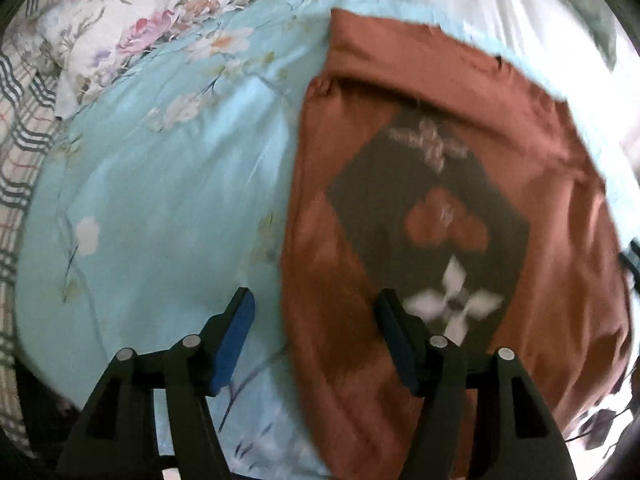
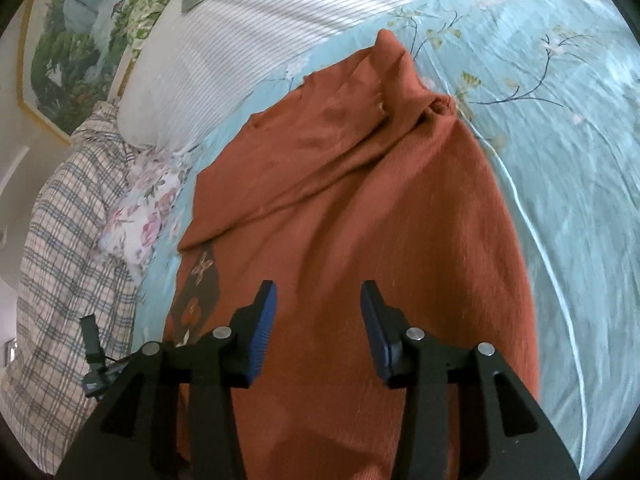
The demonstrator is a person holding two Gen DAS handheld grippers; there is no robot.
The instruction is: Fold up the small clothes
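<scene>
Your rust-orange shirt [image 2: 360,208] lies spread on the bed's pale blue floral cover [image 1: 160,208], near the striped pillow [image 2: 248,40] at the bed's far edge. Your left gripper [image 1: 316,312] hangs over the shirt's side edge, jaws apart with nothing between them; the blur leaves contact unclear. Your right gripper [image 2: 318,308] hovers above the shirt's plain cloth, jaws likewise parted and empty.

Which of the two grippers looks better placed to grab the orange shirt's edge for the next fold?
Probably the left gripper: open, it straddles the orange shirt's side edge. The right gripper, also open, hangs over the middle.
</scene>
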